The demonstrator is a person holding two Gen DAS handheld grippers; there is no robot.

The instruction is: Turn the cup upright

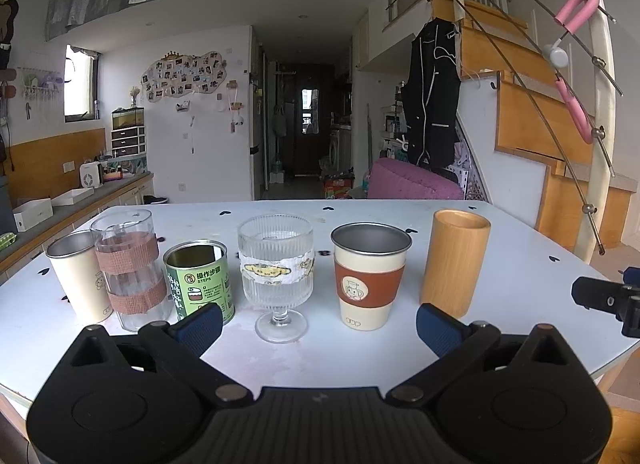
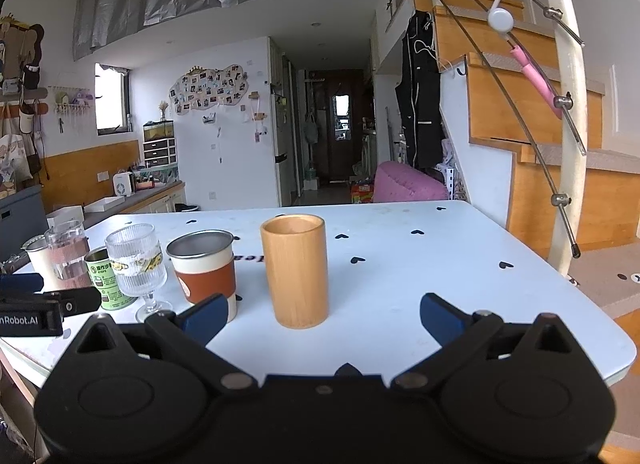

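Observation:
Several cups stand upright in a row on the white table (image 1: 520,276): a cream steel cup (image 1: 78,276), a clear glass with pink bands (image 1: 130,268), a green tin (image 1: 200,280), a ribbed stemmed glass (image 1: 277,276), a steel cup with a brown sleeve (image 1: 370,276) and a bamboo cup (image 1: 456,262). My left gripper (image 1: 318,326) is open, just in front of the stemmed glass and the sleeved cup. My right gripper (image 2: 323,314) is open, with the bamboo cup (image 2: 296,270) just ahead of its fingers. Neither holds anything.
The right gripper's black body (image 1: 608,300) shows at the right edge of the left wrist view; the left gripper's body (image 2: 36,308) shows at the left of the right wrist view. A wooden staircase with railing (image 2: 560,144) stands right of the table, a counter (image 1: 60,208) to the left.

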